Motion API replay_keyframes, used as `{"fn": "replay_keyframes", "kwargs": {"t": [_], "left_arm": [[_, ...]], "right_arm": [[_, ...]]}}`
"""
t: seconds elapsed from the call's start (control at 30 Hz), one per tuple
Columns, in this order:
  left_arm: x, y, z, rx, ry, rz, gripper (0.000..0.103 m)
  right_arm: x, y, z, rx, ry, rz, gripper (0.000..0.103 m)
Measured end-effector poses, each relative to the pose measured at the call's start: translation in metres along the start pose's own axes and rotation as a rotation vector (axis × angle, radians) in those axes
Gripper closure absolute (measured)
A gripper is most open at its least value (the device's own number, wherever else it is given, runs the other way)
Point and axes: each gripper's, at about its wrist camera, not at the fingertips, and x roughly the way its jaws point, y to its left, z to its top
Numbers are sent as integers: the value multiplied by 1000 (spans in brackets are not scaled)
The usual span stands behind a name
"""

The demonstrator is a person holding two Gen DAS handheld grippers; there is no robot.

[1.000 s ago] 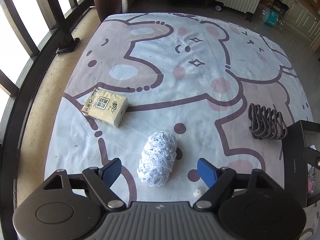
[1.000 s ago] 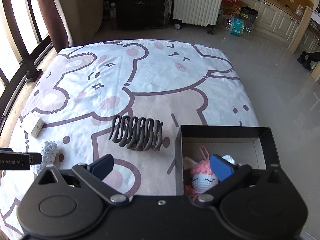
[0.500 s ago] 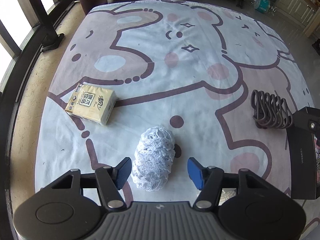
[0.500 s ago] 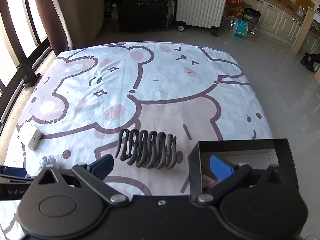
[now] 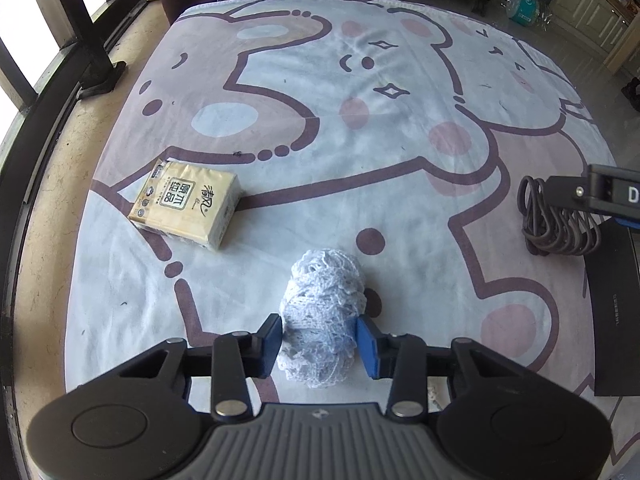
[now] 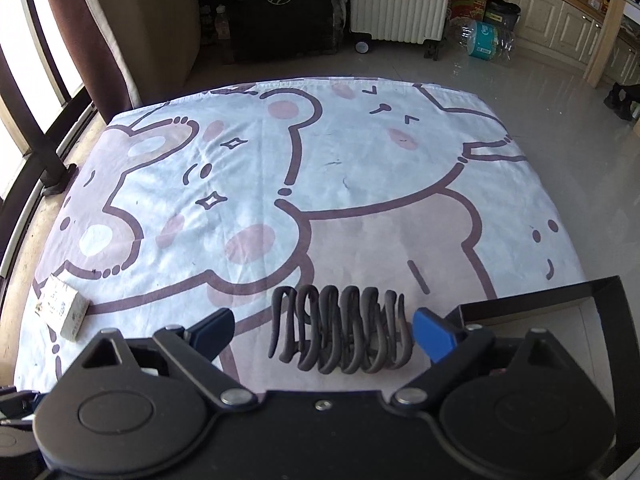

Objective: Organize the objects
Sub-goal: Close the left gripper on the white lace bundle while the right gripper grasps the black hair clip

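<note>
A white lace bundle (image 5: 322, 300) lies on the bear-print sheet (image 5: 360, 92). My left gripper (image 5: 320, 340) points down at it, its jaws closing, and both blue pads touch the bundle's sides. My right gripper (image 6: 323, 332) straddles a dark wire coil (image 6: 340, 332); its jaws are wide and closing slightly, the left pad clear of the coil and the right pad close beside its end. The left wrist view shows the same coil (image 5: 556, 228) under a right finger (image 5: 592, 196). A yellow tissue pack (image 5: 186, 204) lies left of the bundle.
A black open box (image 6: 600, 292) stands just right of the coil, also in the left wrist view as the box (image 5: 612, 312). The tissue pack (image 6: 62, 306) is far left. A dark window railing (image 5: 92, 60) borders the sheet's left side; tiled floor and a white radiator (image 6: 400, 0) lie beyond.
The left gripper sank toward the lace bundle and its jaws narrowed from wide apart to touching it. The right gripper moved left from over the box to straddle the coil.
</note>
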Motion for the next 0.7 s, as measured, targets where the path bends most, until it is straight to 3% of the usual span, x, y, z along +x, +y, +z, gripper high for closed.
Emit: {"fn": "replay_keyframes", "kwargs": {"t": [0.2,0.4,0.5,0.7], "left_arm": [[3,-6,2,27,-3,16,63],[9,-10,1,51,5,42,59],[9,-9,2,39,7,39,61],[5,-6,3,-3,1,35,64]], "right_arm": [[19,12,-3,-23,45,-9,9],[33,18,-10,-133,70,-108,13],[38,9,-10,-99,106,-113,29],[34,-8,-7,-22,133,-66,30]]}}
